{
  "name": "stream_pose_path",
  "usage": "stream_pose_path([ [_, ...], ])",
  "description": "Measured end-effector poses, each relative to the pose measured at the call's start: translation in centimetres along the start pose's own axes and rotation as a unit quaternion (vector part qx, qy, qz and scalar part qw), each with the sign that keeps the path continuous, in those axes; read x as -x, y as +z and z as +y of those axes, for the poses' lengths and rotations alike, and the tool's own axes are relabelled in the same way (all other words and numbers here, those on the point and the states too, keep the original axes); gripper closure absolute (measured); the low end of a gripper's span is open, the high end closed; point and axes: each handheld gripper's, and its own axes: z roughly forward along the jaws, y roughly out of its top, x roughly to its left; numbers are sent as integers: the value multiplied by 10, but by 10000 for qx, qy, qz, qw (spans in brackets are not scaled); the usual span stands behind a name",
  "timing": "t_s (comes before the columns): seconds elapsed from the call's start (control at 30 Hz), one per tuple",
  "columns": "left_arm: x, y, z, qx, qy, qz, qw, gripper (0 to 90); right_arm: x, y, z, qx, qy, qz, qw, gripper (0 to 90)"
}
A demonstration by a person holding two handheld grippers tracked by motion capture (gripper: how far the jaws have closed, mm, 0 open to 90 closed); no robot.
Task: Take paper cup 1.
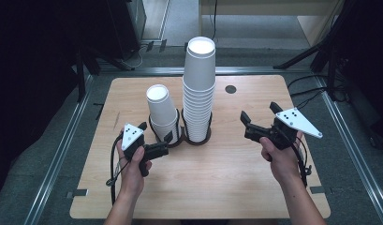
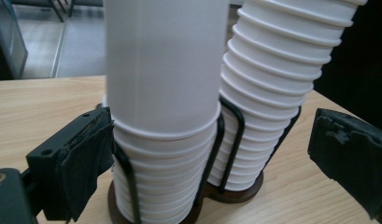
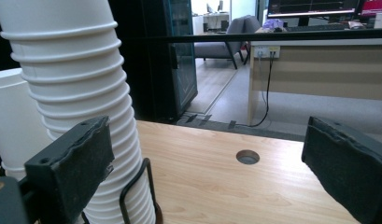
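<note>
Two stacks of white paper cups stand in a black wire holder (image 1: pixel 180 139) at the table's middle: a short stack (image 1: pixel 161 110) on the left and a tall, slightly leaning stack (image 1: pixel 199 89) on the right. My left gripper (image 1: pixel 156 132) sits low at the front left of the holder, open. In the left gripper view the short stack (image 2: pixel 165 93) rises between its wide jaws, the left pad (image 2: pixel 81 163) close against the cups, and the tall stack (image 2: pixel 277 79) stands behind. My right gripper (image 1: pixel 259 112) hovers open to the right of the tall stack (image 3: pixel 81 93), holding nothing.
The wooden table (image 1: pixel 203 173) has a round cable hole (image 1: pixel 231 89) behind the stacks, also seen as the hole (image 3: pixel 247 157) ahead of the right jaws. Metal rails and black stand legs (image 1: pixel 304 56) lie on the floor around the table.
</note>
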Motion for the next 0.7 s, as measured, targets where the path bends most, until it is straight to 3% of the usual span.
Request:
stream_pose_path([
  [0.57,24,17,7,-41,219,-175,9996,6,-23,17,22,62,-100,282,9995,0],
  [0.7,31,21,8,53,240,-227,9994,6,-31,21,27,99,-103,362,9992,0],
])
